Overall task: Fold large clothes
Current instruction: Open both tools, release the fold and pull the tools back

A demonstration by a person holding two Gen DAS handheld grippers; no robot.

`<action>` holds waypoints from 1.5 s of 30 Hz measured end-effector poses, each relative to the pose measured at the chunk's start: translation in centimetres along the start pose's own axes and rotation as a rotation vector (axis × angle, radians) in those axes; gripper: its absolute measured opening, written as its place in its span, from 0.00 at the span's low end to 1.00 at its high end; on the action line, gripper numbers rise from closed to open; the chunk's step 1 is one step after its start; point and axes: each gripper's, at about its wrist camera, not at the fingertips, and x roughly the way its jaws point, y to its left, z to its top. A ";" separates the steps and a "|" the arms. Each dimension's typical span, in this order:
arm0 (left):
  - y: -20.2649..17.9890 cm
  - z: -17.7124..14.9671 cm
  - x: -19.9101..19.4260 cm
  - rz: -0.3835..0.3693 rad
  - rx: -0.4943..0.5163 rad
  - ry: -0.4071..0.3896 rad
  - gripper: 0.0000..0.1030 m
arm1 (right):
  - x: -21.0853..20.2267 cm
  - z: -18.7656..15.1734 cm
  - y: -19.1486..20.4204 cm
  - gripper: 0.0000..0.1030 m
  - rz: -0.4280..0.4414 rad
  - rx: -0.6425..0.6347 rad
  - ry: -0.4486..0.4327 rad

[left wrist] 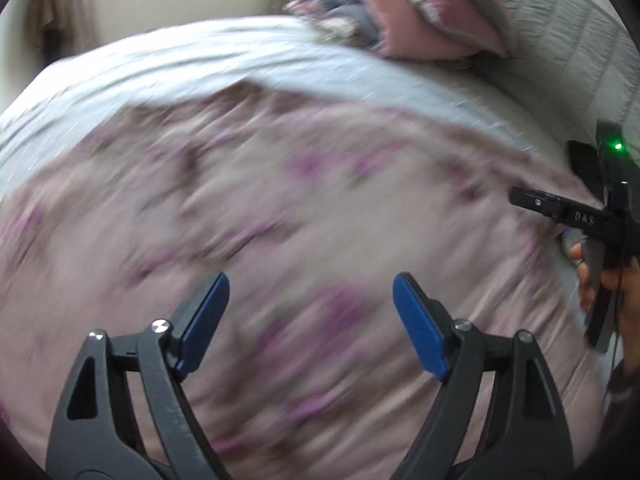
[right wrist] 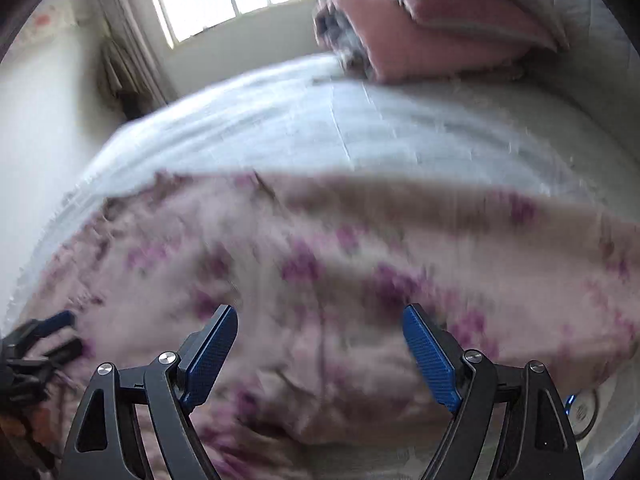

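Spreading across the pale bed sheet (right wrist: 304, 128), the pink floral garment (left wrist: 280, 208) lies ahead of and beneath both grippers. The left gripper (left wrist: 310, 320) and right gripper (right wrist: 320, 356) are wide apart, holding nothing; both views are blurred.

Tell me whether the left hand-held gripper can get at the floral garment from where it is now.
Probably yes. The left hand-held gripper is open right over the floral garment, which lies spread on the bed, and nothing shows between its pads and the cloth.
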 end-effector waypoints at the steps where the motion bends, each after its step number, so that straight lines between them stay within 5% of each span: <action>1: 1.5 -1.1 -0.3 0.005 -0.017 0.016 0.81 | -0.3 -1.3 -1.2 0.83 0.040 0.016 -0.033; 5: 5.8 -5.9 -4.4 -0.066 -0.052 0.007 0.83 | -1.5 -3.6 -2.7 0.83 -0.172 0.022 0.039; 7: 7.0 -7.7 -6.4 -0.020 -0.046 0.028 0.83 | -3.1 -5.1 -2.7 0.83 -0.216 0.060 0.073; 11: 9.3 -10.2 -10.9 0.021 -0.059 0.043 0.83 | -8.2 -6.8 -2.2 0.83 -0.143 0.173 -0.021; 18: 15.7 -12.9 -18.6 0.025 -0.279 0.040 0.83 | -15.4 -6.6 2.5 0.87 -0.064 0.169 -0.119; 23: 21.6 -15.8 -23.4 0.106 -0.457 -0.005 0.83 | -19.8 -7.2 8.3 0.91 0.007 0.143 -0.156; 33: 32.2 -22.2 -28.4 0.212 -0.729 -0.091 0.83 | -17.1 -9.1 17.1 0.94 0.165 0.064 -0.116; 45: 42.4 -27.7 -24.8 0.267 -1.027 -0.249 0.80 | -9.7 -12.2 19.5 0.94 0.152 0.055 0.038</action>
